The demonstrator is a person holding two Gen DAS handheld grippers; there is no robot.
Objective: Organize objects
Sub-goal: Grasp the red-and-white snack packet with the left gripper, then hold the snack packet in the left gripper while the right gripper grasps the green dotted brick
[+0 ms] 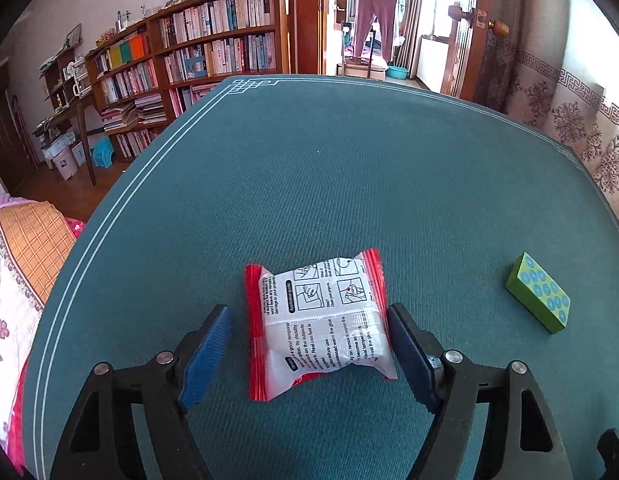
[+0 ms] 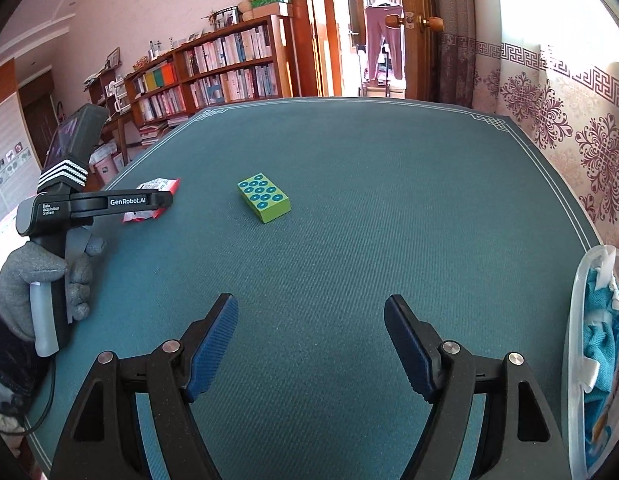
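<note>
1. Your left gripper (image 1: 309, 354) has its fingers on either side of the red-and-white packet (image 1: 319, 320); the right pad looks to touch it and the left pad stands clear. It reads "Application guides".
2. Your right gripper (image 2: 311, 346) is open and empty.
3. The other tool reads "GenRobot.AI".
4. The green block (image 2: 264, 198) sits mid-table (image 2: 389, 208), and a clear box (image 2: 577, 320) sits at the right edge.
5. Bookshelves (image 1: 213, 40) stand behind.

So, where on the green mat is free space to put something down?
Free: the far half of the mat beyond the green block, and the stretch between block and plastic bin. Crowded: around the packet, inside the left gripper.
</note>
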